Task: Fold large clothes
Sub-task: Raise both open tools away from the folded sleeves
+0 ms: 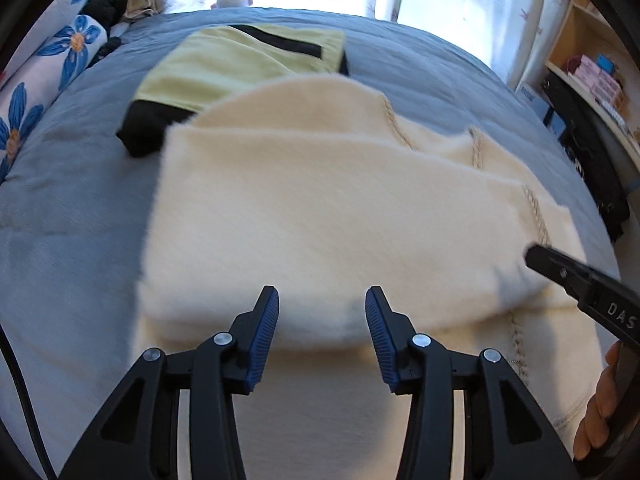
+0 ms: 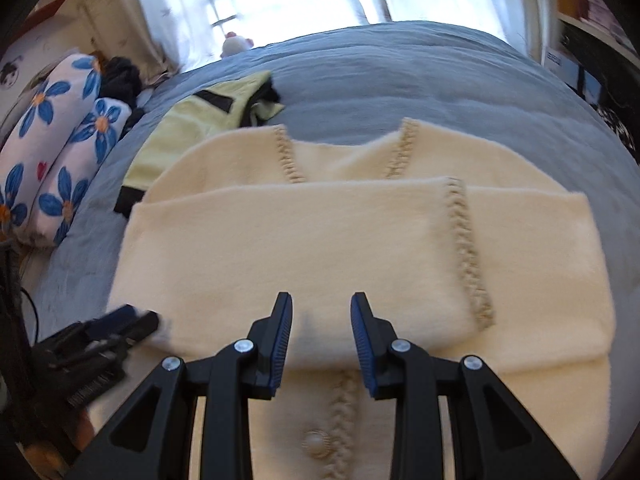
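A cream knitted cardigan point(image 1: 328, 216) with braided trim lies on the grey bed, its sleeves folded across the body; it also shows in the right wrist view point(image 2: 340, 240). My left gripper point(image 1: 322, 304) is open and empty just above the near edge of the folded sleeve. My right gripper point(image 2: 321, 312) is open and empty over the same fold, near the cardigan's button point(image 2: 316, 444). Each gripper shows in the other's view: the right one at the cardigan's right side point(image 1: 568, 272), the left one at its left edge point(image 2: 120, 320).
A folded yellow-green garment with black trim point(image 1: 240, 64) lies just beyond the cardigan. Blue-flowered pillows point(image 2: 60, 140) and dark clothes point(image 1: 108, 4) lie at the left. The grey bedcover point(image 1: 80, 200) spreads around. Shelves point(image 1: 588, 72) stand right; curtains behind.
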A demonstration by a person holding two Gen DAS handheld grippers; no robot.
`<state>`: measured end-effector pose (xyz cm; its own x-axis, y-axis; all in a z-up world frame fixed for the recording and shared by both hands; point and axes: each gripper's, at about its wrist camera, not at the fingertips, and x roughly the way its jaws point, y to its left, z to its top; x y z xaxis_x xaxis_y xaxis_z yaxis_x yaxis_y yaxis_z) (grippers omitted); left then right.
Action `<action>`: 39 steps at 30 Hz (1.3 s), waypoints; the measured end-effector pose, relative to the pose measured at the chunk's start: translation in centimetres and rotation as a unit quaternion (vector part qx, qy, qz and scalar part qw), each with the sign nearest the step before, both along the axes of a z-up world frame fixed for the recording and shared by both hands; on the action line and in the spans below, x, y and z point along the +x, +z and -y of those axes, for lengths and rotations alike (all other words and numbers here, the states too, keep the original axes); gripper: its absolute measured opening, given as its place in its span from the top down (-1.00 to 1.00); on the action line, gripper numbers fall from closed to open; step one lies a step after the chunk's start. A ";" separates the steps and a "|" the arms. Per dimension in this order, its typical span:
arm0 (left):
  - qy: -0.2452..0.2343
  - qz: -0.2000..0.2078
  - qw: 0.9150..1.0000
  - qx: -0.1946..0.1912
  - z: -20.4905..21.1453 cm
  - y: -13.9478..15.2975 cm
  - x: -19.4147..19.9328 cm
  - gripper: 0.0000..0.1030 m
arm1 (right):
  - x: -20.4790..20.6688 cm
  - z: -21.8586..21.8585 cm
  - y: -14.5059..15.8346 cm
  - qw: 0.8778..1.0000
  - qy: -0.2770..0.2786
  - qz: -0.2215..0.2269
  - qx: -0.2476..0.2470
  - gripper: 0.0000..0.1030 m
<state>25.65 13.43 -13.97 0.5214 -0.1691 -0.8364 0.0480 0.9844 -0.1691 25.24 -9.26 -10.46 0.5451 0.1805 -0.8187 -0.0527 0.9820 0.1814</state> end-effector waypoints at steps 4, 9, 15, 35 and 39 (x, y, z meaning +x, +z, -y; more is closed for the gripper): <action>0.010 -0.007 1.000 0.022 0.8 -1.6 -0.1 0.15 | 0.3 -1.9 -1.0 1.000 0.015 -0.015 0.016 0.41; 0.039 -0.001 0.997 0.070 -0.5 -2.4 0.4 0.14 | 0.7 -2.6 -2.6 0.999 0.033 -0.030 -0.019 0.41; 0.037 -0.004 0.998 0.051 -2.3 -2.7 0.5 0.12 | 0.7 1.8 -3.3 0.995 -0.034 -0.015 -0.091 0.42; 0.045 -0.012 0.998 0.053 -2.1 -2.4 0.7 0.05 | -0.5 4.3 -4.4 0.992 -0.087 -0.015 -0.089 0.32; 0.049 -0.012 0.998 0.032 -2.4 -1.2 -0.2 0.05 | -0.6 4.8 -3.7 0.992 -0.104 -0.032 -0.064 0.32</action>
<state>25.44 15.82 -15.15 0.5121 -0.0645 -0.8565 -0.0518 0.9930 -0.1057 24.65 -14.08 -14.16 0.5059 -0.0387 -0.8617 0.1618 0.9855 0.0507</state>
